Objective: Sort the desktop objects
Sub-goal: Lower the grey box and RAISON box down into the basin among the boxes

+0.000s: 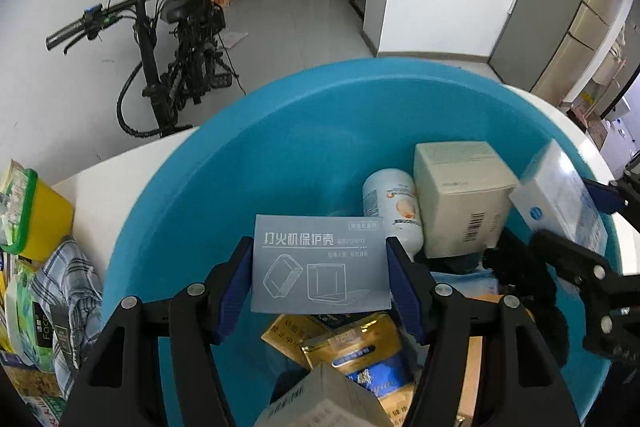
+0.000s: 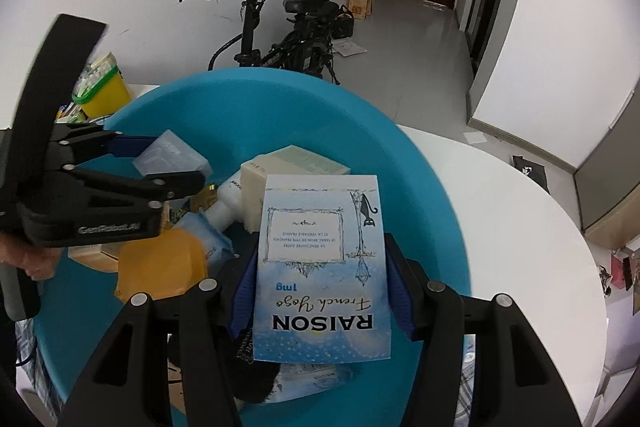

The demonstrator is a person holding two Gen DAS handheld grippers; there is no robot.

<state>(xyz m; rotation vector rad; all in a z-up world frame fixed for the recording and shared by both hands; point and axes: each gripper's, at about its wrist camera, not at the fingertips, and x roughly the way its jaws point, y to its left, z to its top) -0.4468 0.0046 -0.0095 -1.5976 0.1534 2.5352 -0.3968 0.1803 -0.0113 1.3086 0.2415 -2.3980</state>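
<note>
A big blue basin sits on the white table and holds several boxes and packs. My left gripper is shut on a grey lighter-case box, held over the basin. My right gripper is shut on a light blue RAISON pack, also over the basin. The right gripper shows at the right of the left wrist view, holding the pack. The left gripper shows at the left of the right wrist view with the grey box.
In the basin lie a cream box, a white bottle, gold packs, a yellow envelope and a black fuzzy item. A yellow tub, checked cloth and snack packs stand left. A bicycle leans on the wall.
</note>
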